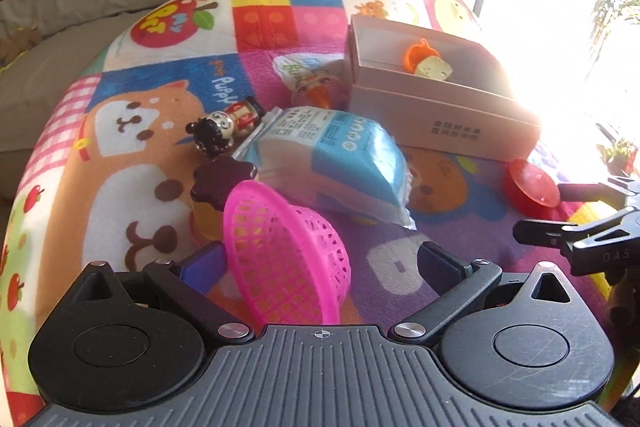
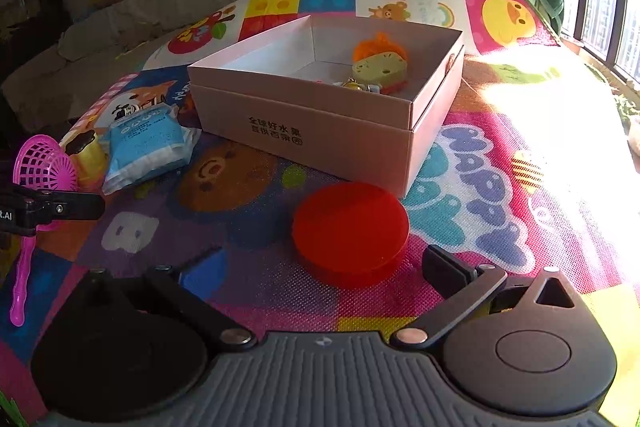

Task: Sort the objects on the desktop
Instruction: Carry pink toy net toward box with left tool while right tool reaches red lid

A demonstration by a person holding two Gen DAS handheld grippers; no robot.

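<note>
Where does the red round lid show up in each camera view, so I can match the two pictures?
Left wrist view: the red round lid lies at the right edge on the mat, just below the box's near corner.
Right wrist view: the red round lid lies at lower centre, straight ahead of the open jaws.
Shared landmark: the open cardboard box just behind it.

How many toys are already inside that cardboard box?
2 that I can make out, both at the right end of the box: an orange-haired toy head and a small gold trinket touching its front. The near wall may hide more.
</note>
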